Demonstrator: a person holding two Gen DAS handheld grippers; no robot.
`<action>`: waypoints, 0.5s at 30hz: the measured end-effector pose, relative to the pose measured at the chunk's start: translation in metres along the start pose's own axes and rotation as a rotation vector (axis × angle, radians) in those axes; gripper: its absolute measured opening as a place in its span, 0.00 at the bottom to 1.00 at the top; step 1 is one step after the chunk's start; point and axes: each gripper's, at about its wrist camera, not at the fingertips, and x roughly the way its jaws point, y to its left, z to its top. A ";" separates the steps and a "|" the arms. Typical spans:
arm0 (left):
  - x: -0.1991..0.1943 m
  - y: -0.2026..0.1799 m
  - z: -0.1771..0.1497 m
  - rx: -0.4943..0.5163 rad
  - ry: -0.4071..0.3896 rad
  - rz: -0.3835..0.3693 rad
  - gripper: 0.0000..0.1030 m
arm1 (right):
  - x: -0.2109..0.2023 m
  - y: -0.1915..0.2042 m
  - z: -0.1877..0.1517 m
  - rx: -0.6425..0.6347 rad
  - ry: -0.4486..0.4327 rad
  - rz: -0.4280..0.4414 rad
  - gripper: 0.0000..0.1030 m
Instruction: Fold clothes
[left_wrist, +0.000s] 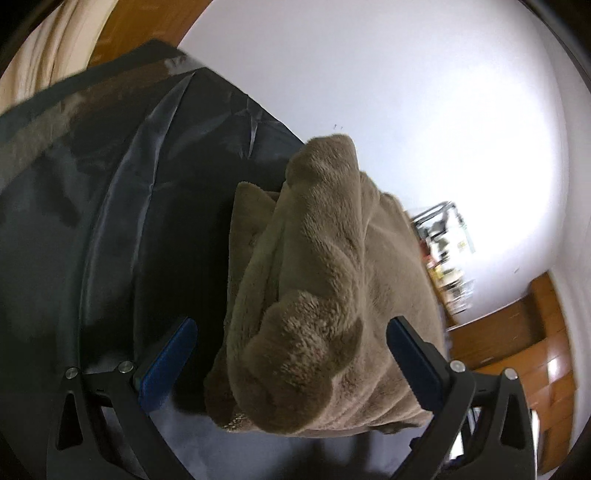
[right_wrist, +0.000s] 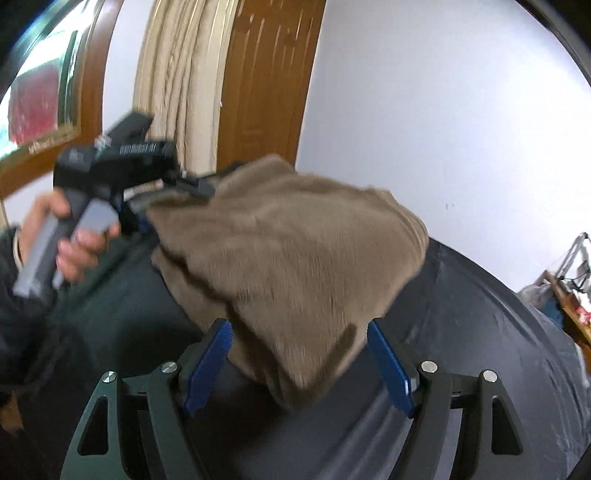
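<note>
While the brown fleece garment (left_wrist: 325, 295) lay bunched in a thick, half-folded heap on the dark sheet (left_wrist: 110, 221) covering the table, both grippers stood at its near edge with nothing clamped. Starting at the left: the left gripper (left_wrist: 291, 341) had its jaws spread wide, a rounded lump of fleece lying between the blue pads (left_wrist: 170, 362) without being pinched; the right-hand pad may have brushed the pile, though the pile hid the contact. Judged best here: take the top layer only, at a corner or hem rather than the fat roll, so the fold lies flat. Moving right, the right gripper (right_wrist: 299, 363) was likewise released, jaws wide, a drooping corner of the garment hanging between them untouched; motion blur softened that edge. Both should close together and lift evenly.
</note>
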 end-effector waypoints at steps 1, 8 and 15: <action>0.001 -0.003 -0.002 0.017 0.000 0.019 1.00 | 0.003 -0.001 -0.005 -0.005 0.014 -0.012 0.75; 0.012 -0.007 -0.015 0.044 0.005 0.129 1.00 | 0.037 0.004 0.001 -0.025 0.061 -0.198 0.75; 0.018 -0.024 -0.027 0.200 -0.025 0.288 1.00 | 0.030 -0.044 -0.022 0.233 0.103 -0.250 0.75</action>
